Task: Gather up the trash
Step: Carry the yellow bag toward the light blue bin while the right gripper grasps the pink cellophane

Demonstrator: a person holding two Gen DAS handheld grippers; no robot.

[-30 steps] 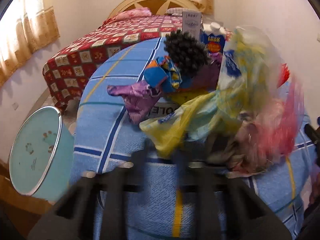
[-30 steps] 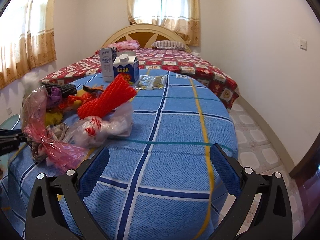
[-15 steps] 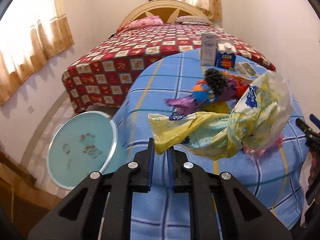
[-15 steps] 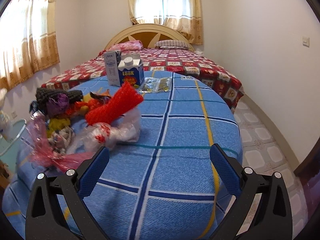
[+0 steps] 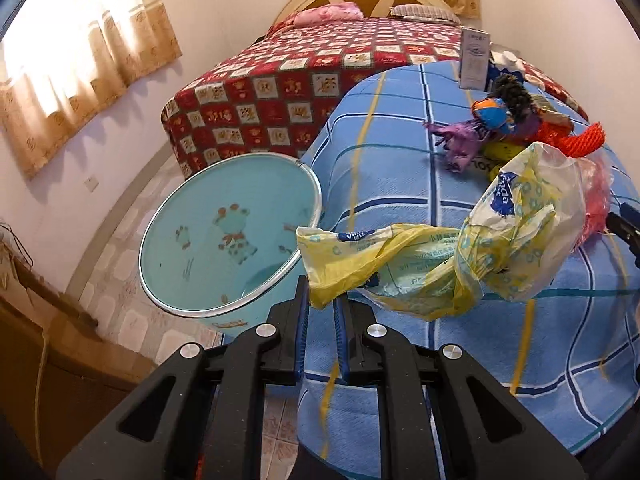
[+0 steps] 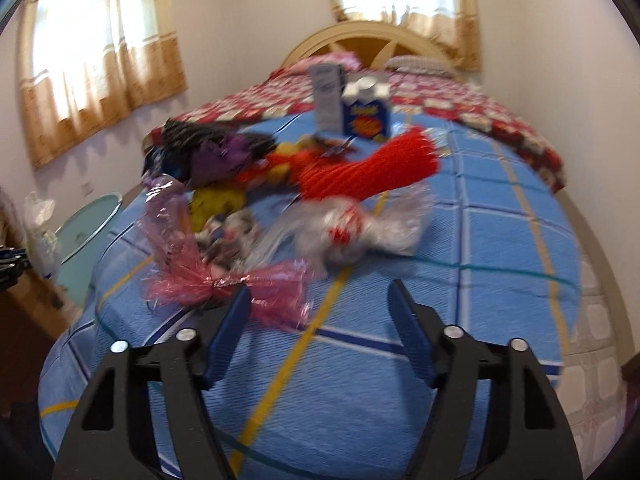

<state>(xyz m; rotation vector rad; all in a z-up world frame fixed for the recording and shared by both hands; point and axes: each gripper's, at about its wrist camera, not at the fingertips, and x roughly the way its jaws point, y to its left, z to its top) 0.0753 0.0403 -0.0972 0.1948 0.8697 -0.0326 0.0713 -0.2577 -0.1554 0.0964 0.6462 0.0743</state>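
My left gripper [image 5: 322,300] is shut on a crumpled yellow and white plastic bag [image 5: 460,256], held in the air beside the table edge, just right of the light-blue bin [image 5: 224,236] on the floor. My right gripper [image 6: 318,304] is open and empty, low over the blue checked tablecloth [image 6: 500,248], close to a pink cellophane wrapper [image 6: 224,280]. Behind it lie a clear wrapper with red print [image 6: 352,228], a red net sleeve [image 6: 368,168] and purple, black and yellow scraps [image 6: 216,152]. The right wrist view is blurred.
A blue carton [image 6: 366,114] and a white box [image 6: 328,96] stand at the table's far edge. A bed with a red patterned cover [image 5: 304,68] lies beyond. The bin also shows at the left of the right wrist view [image 6: 86,224]. Tiled floor surrounds the table.
My left gripper has carried the yellow bag left, off the pile toward the bin. My right gripper has moved in toward the pink wrapper, and its jaws have narrowed somewhat.
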